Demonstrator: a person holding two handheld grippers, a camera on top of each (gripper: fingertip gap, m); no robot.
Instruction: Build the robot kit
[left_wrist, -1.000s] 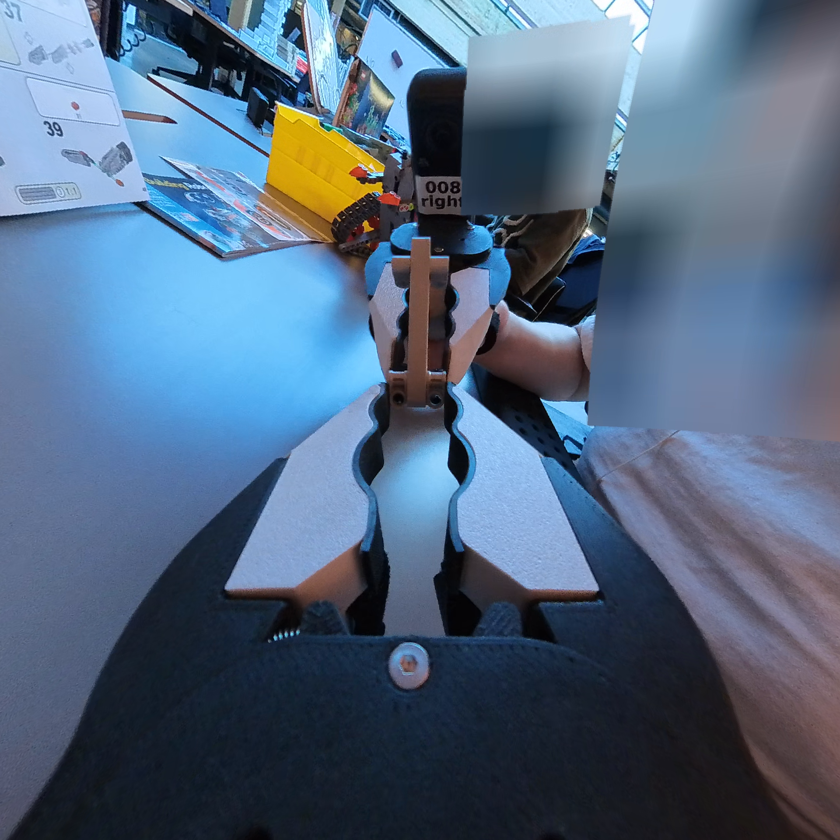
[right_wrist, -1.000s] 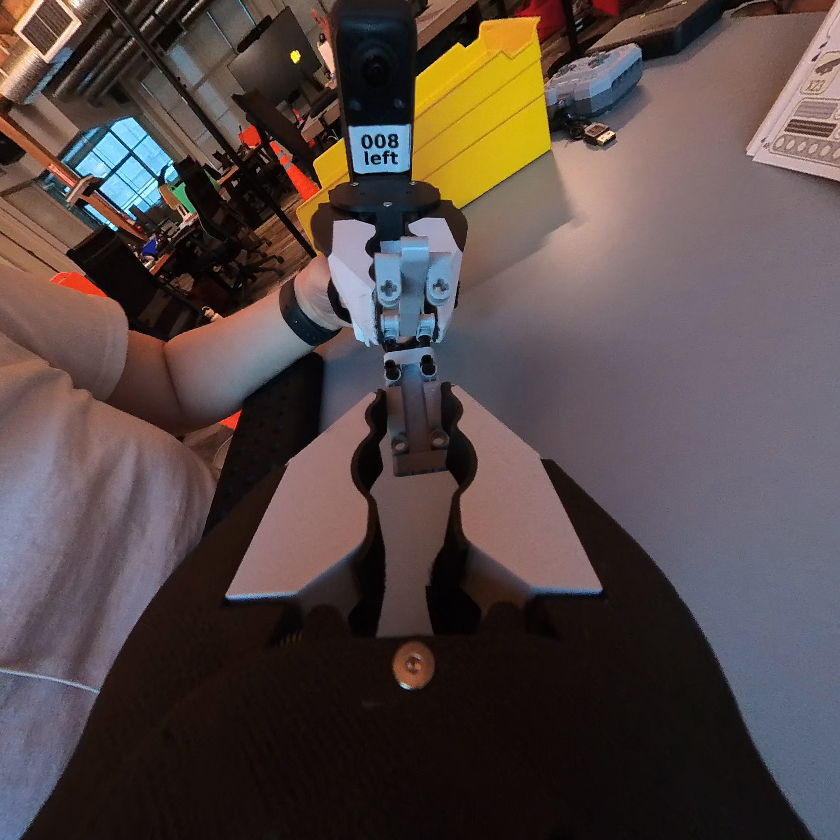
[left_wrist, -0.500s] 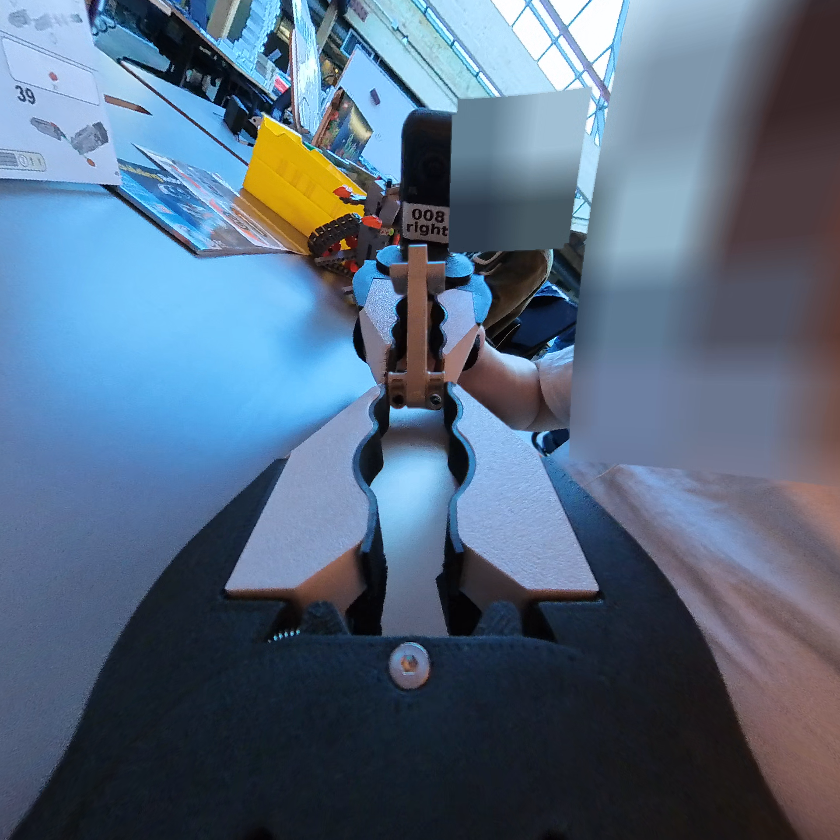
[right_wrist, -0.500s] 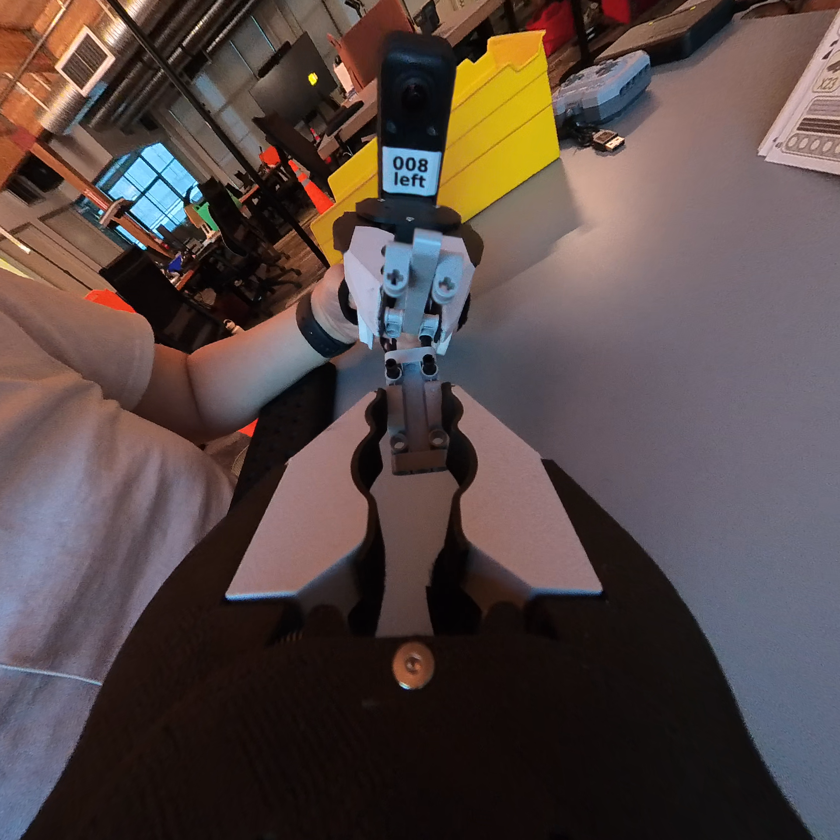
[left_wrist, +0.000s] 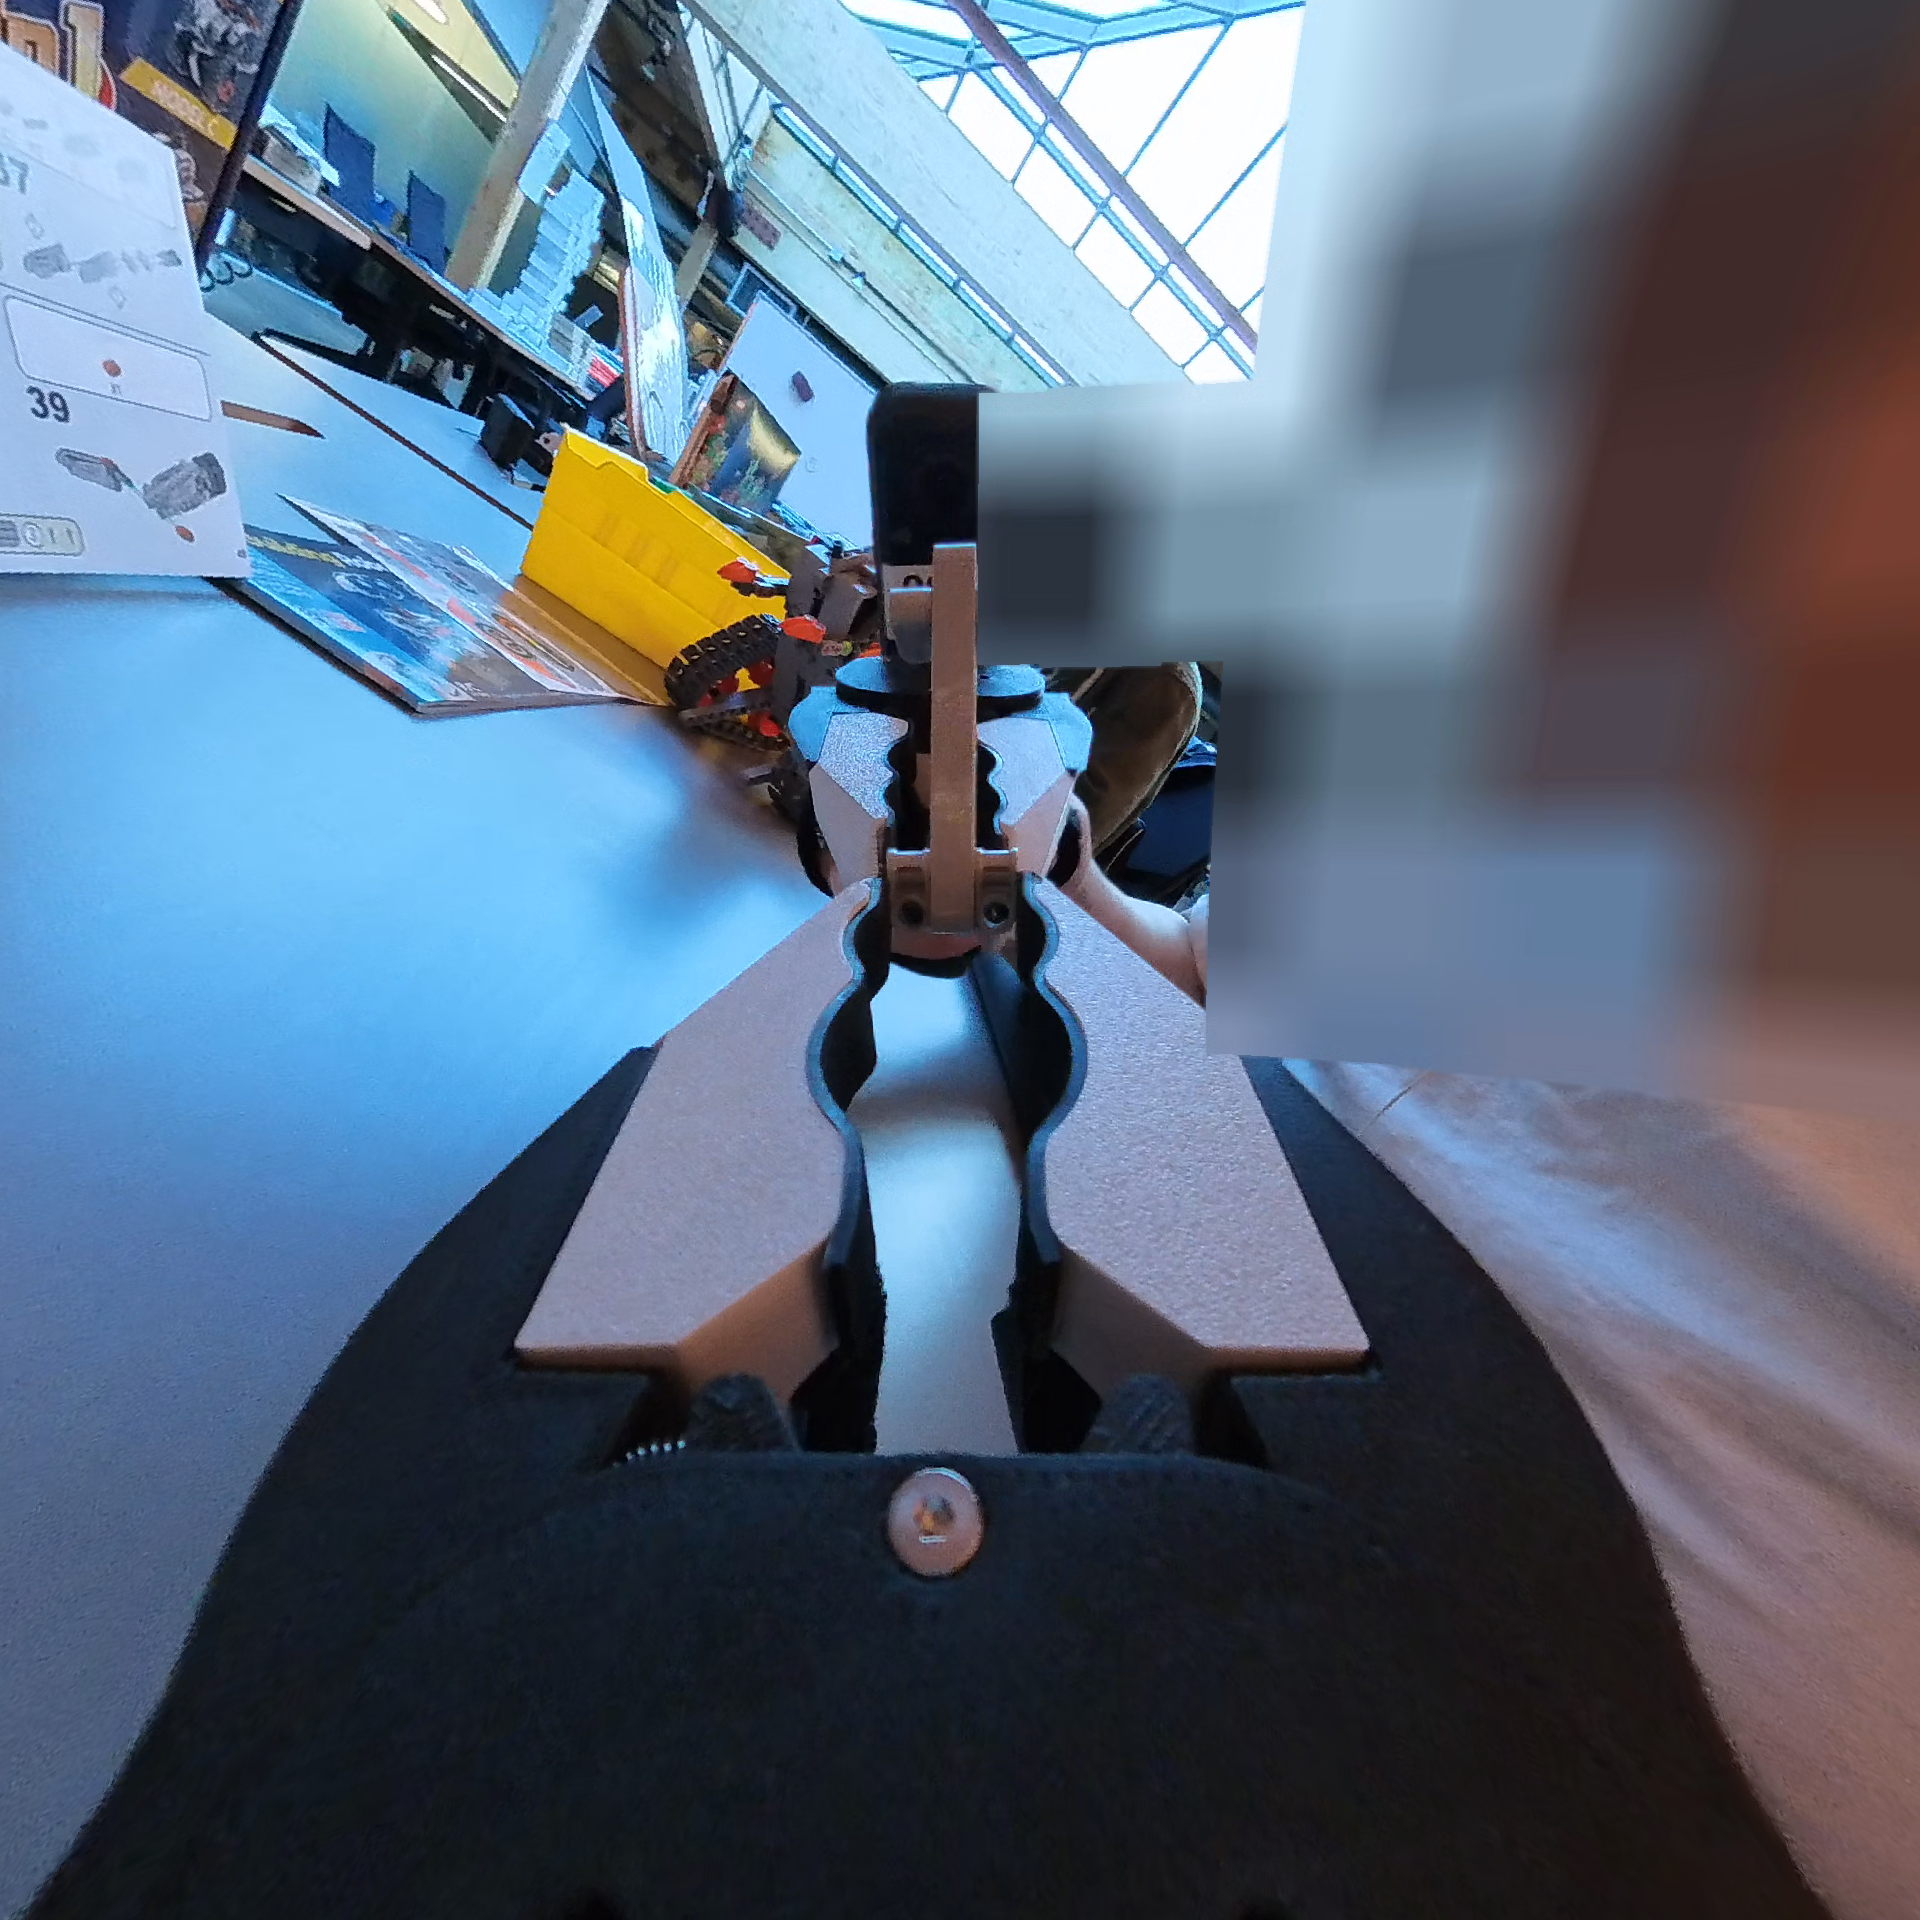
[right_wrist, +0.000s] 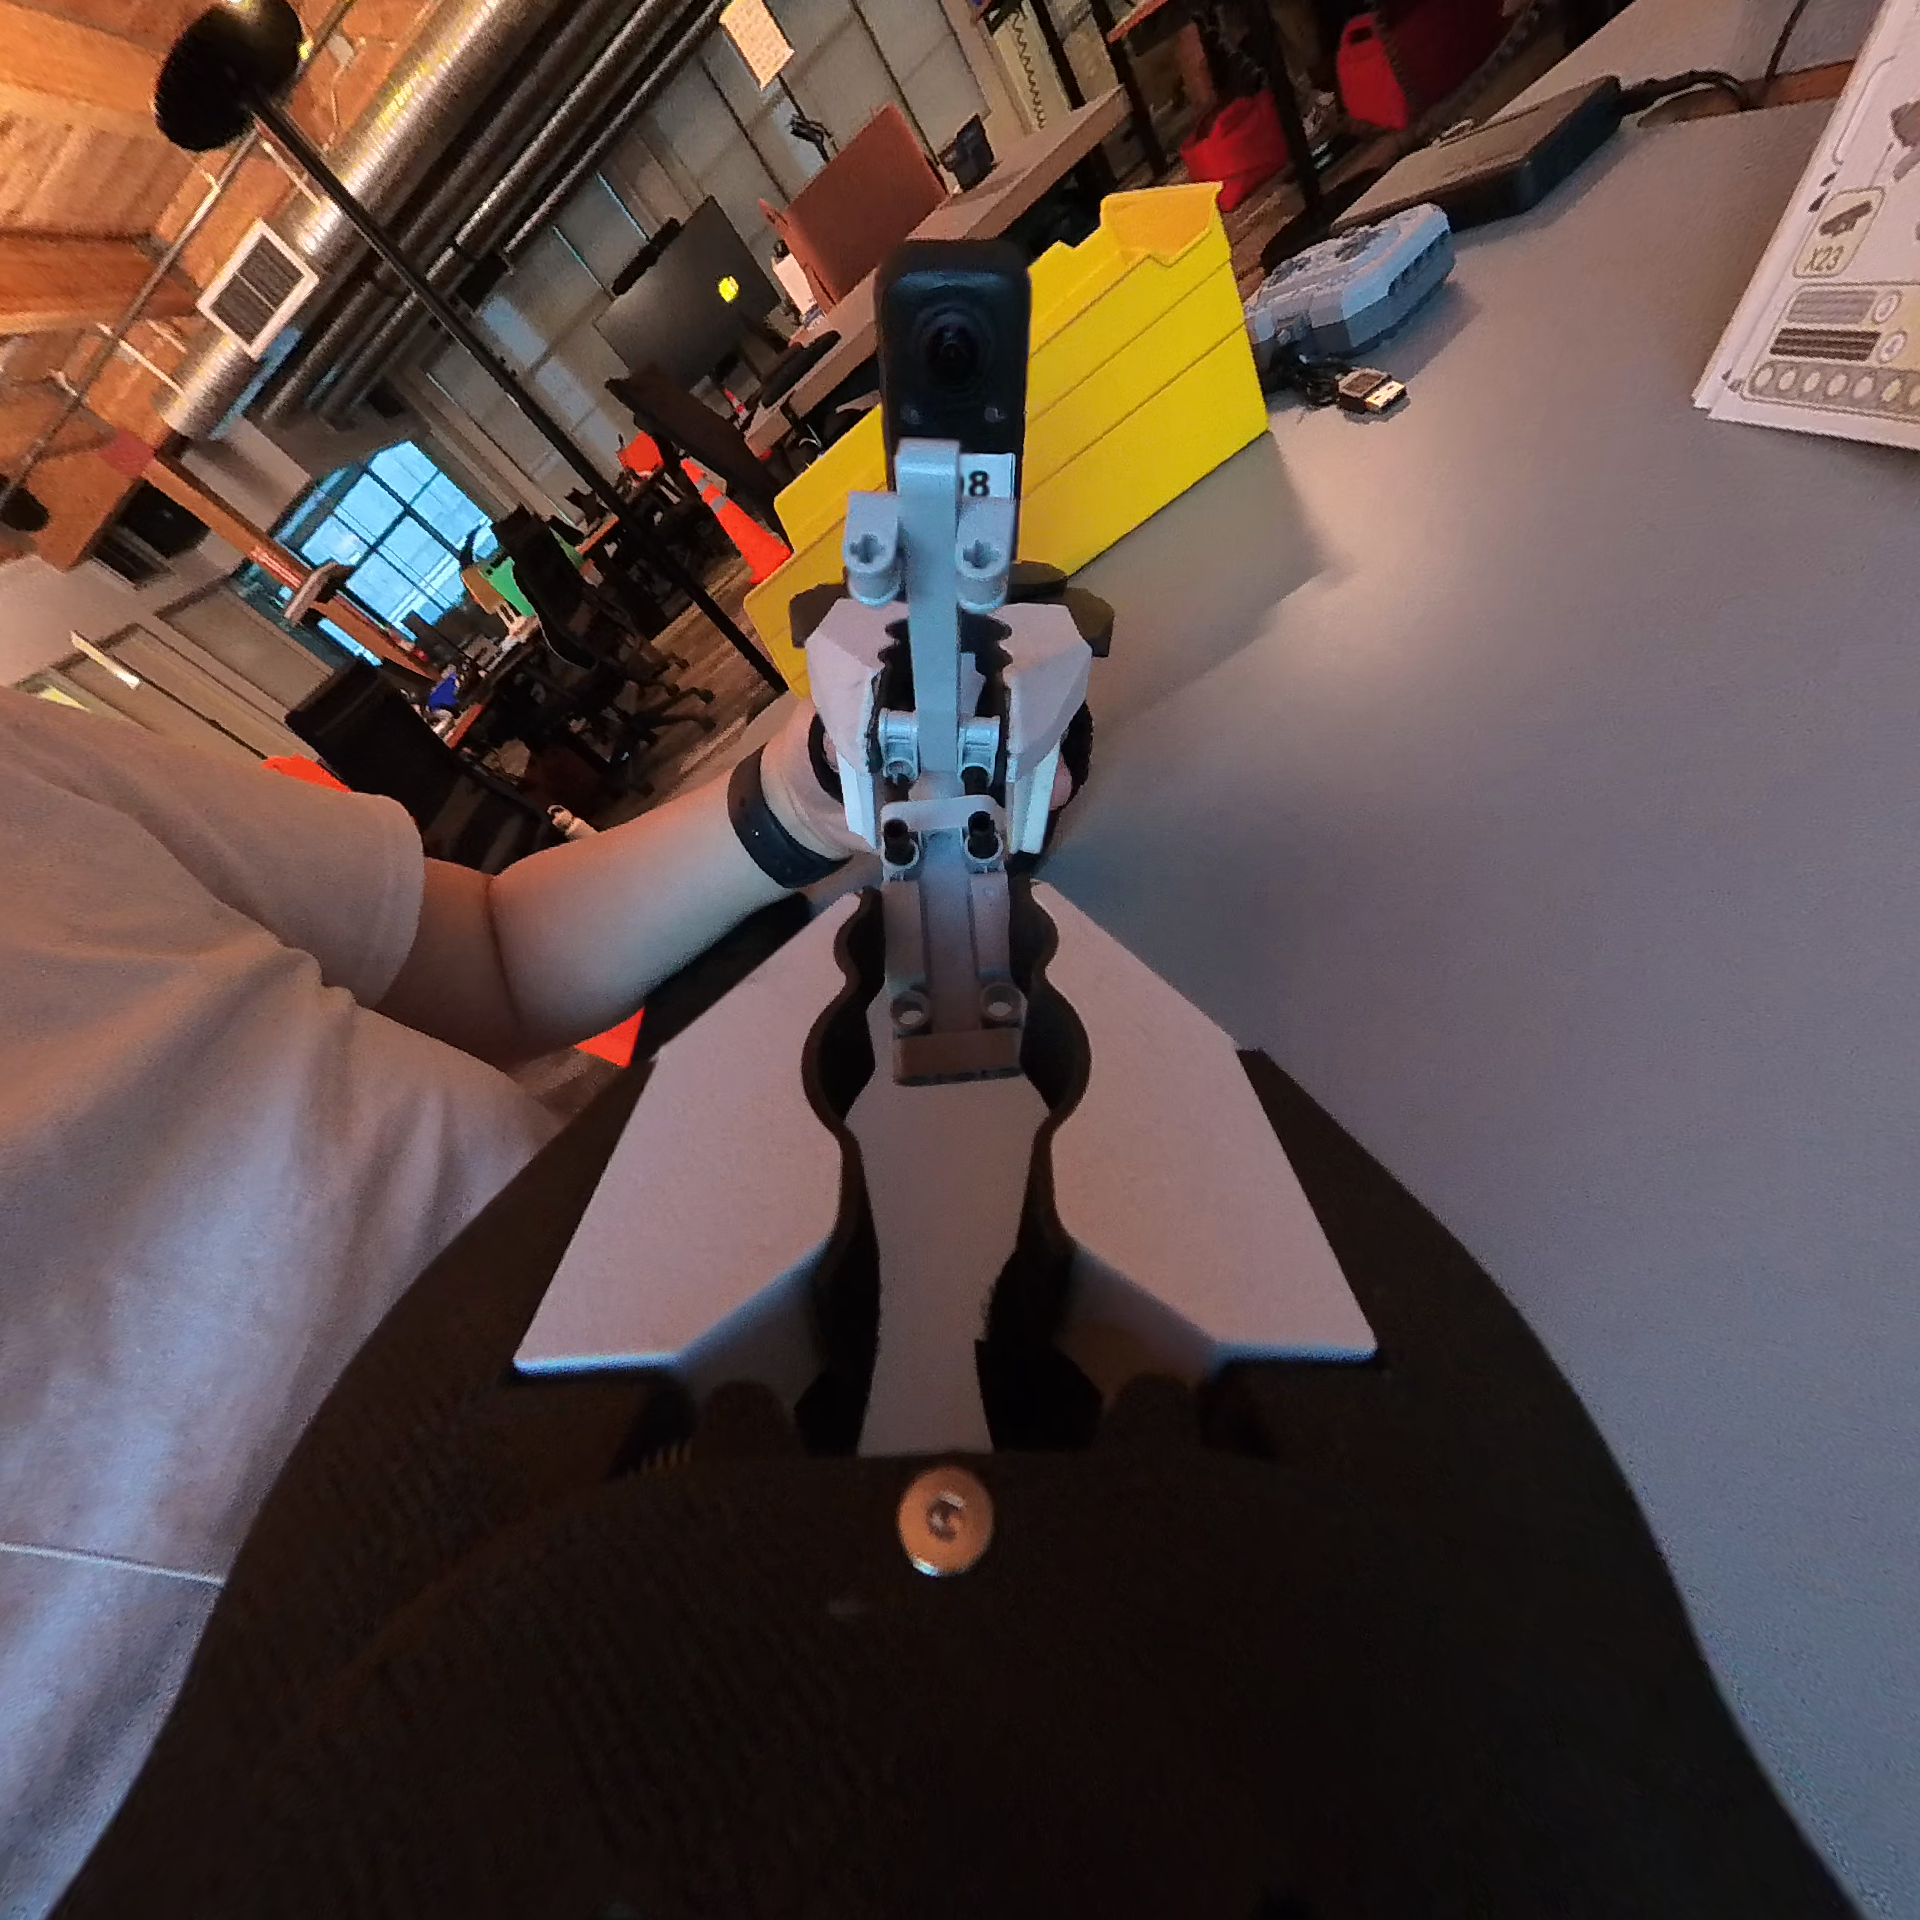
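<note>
Grey pinned brick beams (right_wrist: 943, 935) (two, end-to-end); both gripped.

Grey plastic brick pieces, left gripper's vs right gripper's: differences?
The grey beam piece in the left gripper stands upright, rising well above it; the grey pinned piece in the right gripper lies along it. The pinned piece has two black pins at its tip; the beam piece has cross-holed connectors on top. Both grey plastic, both clamped.

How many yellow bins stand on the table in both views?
2: one yellow bin behind the right gripper; a second yellow bin behind the left gripper. Others may be hidden.
</note>
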